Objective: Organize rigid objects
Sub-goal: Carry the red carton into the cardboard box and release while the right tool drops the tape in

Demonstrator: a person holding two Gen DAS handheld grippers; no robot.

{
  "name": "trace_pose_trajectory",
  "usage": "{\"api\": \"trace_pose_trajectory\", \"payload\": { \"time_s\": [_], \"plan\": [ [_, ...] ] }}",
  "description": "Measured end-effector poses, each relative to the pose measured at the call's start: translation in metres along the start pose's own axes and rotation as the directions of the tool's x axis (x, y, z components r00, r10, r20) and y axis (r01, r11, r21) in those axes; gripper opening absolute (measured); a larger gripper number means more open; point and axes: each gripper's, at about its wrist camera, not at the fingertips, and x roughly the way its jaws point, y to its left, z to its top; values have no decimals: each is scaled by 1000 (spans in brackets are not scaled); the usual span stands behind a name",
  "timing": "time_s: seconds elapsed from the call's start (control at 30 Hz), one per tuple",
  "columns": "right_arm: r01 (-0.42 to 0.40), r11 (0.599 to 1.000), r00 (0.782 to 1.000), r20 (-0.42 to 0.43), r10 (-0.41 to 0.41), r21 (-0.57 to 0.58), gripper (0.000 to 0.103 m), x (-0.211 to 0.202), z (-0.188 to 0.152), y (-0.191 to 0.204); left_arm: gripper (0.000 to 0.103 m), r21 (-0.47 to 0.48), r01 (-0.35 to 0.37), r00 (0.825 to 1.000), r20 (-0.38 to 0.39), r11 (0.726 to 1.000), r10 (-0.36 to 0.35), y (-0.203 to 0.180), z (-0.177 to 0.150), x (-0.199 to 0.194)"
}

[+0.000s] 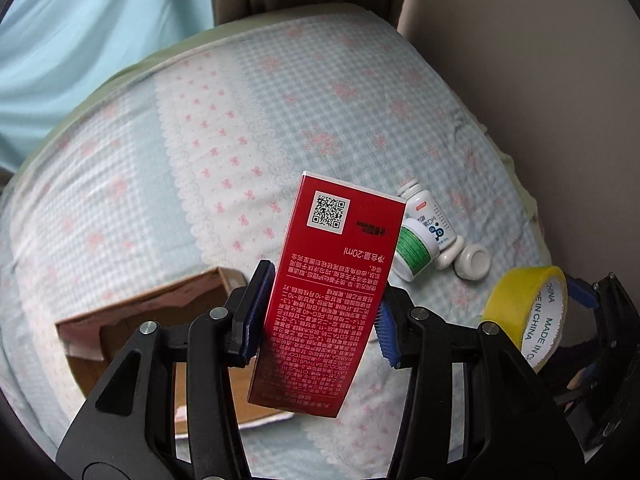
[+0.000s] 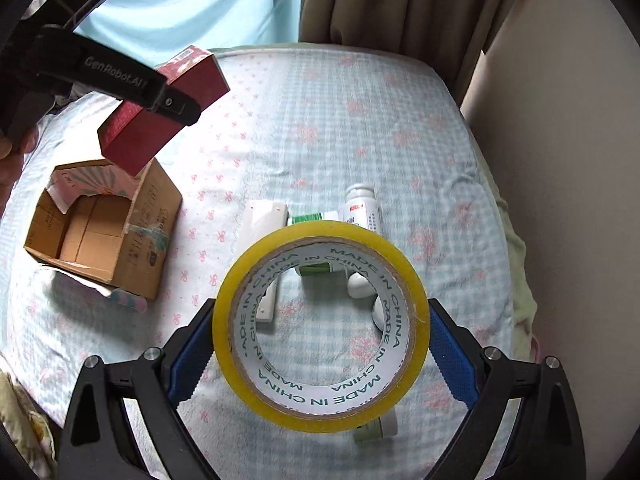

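My left gripper is shut on a tall red carton with a QR code and holds it in the air above the bed, beside the open cardboard box. The carton also shows in the right wrist view, above the box. My right gripper is shut on a yellow tape roll, held above the bed; the roll also shows in the left wrist view. White bottles lie on the sheet, partly behind the carton.
A white flat device, a green-labelled bottle and white caps lie on the checked bedsheet behind the roll. Curtains and a beige wall stand at the back and right.
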Motion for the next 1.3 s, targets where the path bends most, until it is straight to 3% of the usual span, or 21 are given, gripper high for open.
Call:
{"api": "trace_pose_trajectory", "payload": {
  "time_s": [0.13, 0.3, 0.4, 0.57, 0.63, 0.93, 1.3],
  "plan": [
    [-28, 997, 998, 59, 32, -73, 95, -41, 27, 11, 43, -85, -19, 998, 56, 996, 24, 22, -34, -52],
    [-50, 993, 991, 122, 63, -103, 95, -83, 57, 45, 43, -200, -11, 994, 106, 980, 33, 66, -83, -89],
    [-65, 993, 987, 143, 79, -97, 95, -103, 69, 75, 42, -225, -43, 989, 128, 973, 73, 90, -109, -112],
    [-133, 987, 975, 167, 147, -89, 95, -123, 81, 131, 37, -282, 6, 989, 145, 959, 37, 145, -140, -136],
    [-172, 983, 970, 161, 181, -70, 95, -120, 87, 149, 37, -267, -18, 988, 145, 963, 58, 163, -146, -140],
    [-174, 985, 983, 66, 174, -2, 95, -78, 105, 214, 37, -250, 15, 994, 109, 968, 12, 225, -157, -119],
    [-157, 985, 981, -102, 164, 71, 96, 6, 123, 252, 37, -175, 15, 999, -48, 984, -24, 253, -147, -32]
  ]
}}
